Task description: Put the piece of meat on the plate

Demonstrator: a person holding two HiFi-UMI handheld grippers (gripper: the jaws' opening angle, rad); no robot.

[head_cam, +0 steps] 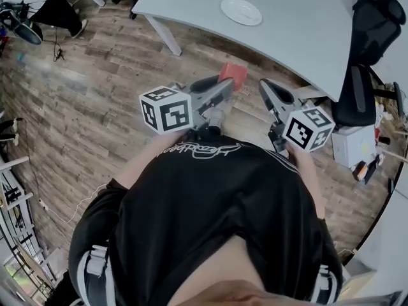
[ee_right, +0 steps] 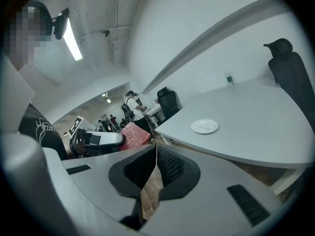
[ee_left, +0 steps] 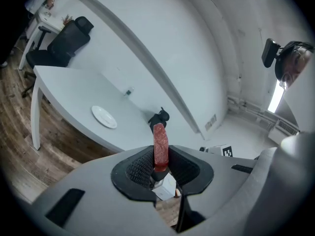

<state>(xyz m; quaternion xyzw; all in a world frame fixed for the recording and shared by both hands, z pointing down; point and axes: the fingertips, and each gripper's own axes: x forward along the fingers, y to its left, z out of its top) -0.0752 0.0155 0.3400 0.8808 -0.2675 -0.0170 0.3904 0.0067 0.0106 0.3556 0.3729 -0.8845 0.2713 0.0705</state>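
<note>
Left tool is clamped on the piece of meat. Its ridged pads pinch the lower end, so the red slab stands upright and juts past the tips. Holding it by one end leaves most of the slab free, which should let it be laid flat on the plate without the jaws touching the dish. Right tool has its jaws brought together with nothing between them; only the wooden floor shows through the slit behind the tips. It is held alongside the left one at about the same height, probably just to keep it out of the way. The plate sits empty on the white desk, well ahead of both tools, with bare floor between the person and the desk edge. The meat is therefore in the air and not yet over the desk, so the approach comes before any release.
</note>
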